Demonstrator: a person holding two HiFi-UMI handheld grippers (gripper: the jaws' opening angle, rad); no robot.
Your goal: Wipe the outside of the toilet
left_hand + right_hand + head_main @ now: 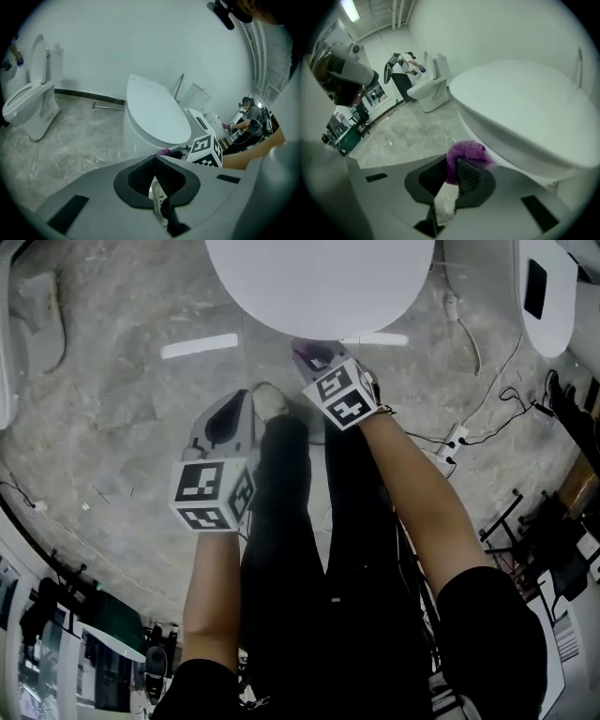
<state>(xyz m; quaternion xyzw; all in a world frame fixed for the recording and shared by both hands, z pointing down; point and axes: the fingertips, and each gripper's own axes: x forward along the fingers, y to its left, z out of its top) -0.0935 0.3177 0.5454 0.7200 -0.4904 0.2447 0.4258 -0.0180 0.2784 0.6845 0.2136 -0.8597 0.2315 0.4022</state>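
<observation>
The white toilet (319,277) with its lid down fills the top of the head view. My right gripper (457,171) is shut on a purple cloth (465,152). The cloth is pressed against the bowl's outside just under the lid rim (520,140). In the head view the same cloth (314,354) shows at the front of the toilet, past the right gripper (323,367). My left gripper (228,418) hangs lower and to the left, away from the toilet, its jaws shut with nothing held. From the left gripper view the toilet (154,117) stands ahead.
A second toilet (28,98) stands by the wall at left, another (544,287) at right. Cables and a power strip (450,442) lie on the marbled floor. My legs and a white shoe (272,399) are below the grippers. A person (401,70) works at a far toilet.
</observation>
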